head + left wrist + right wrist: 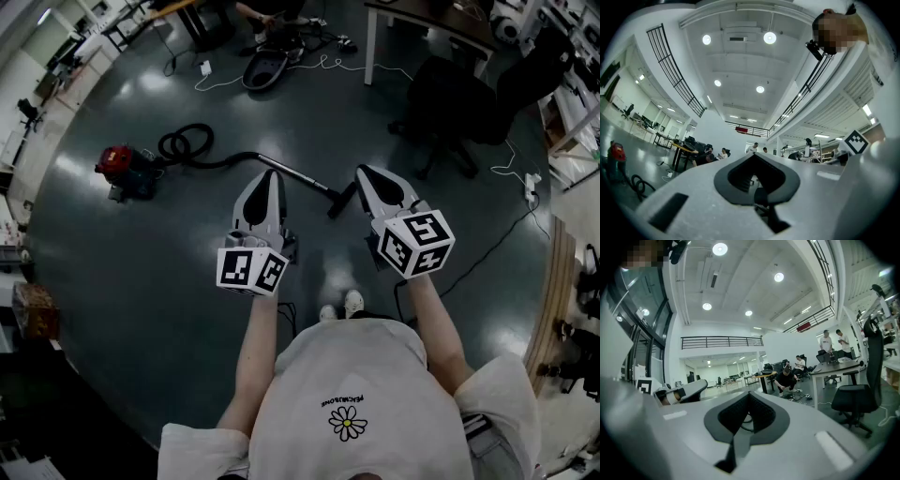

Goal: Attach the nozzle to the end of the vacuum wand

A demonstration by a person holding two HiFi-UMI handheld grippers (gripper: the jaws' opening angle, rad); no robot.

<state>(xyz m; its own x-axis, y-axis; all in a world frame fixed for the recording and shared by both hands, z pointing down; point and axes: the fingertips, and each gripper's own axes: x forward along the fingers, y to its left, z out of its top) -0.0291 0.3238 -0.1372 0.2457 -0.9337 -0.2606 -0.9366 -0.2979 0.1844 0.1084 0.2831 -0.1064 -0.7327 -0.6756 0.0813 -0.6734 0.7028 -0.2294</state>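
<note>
A red canister vacuum (pixel 120 169) sits on the dark floor at the left, with its black hose (pixel 184 143) coiled beside it. A black wand (pixel 298 177) runs from the hose toward the right. A dark nozzle-shaped piece (pixel 339 202) lies at the wand's end; I cannot tell whether the two are joined. My left gripper (pixel 270 175) and right gripper (pixel 365 172) hang side by side at chest height, well above the floor. Both are shut with nothing between the jaws. The vacuum (pixel 616 153) also shows low at the left of the left gripper view.
A black office chair (pixel 448 105) and a white-legged table (pixel 424 21) stand ahead on the right. Cables (pixel 511 234) trail over the floor at the right. People sit at desks (pixel 788 376) farther back. A shelf edge (pixel 553 300) runs along the right.
</note>
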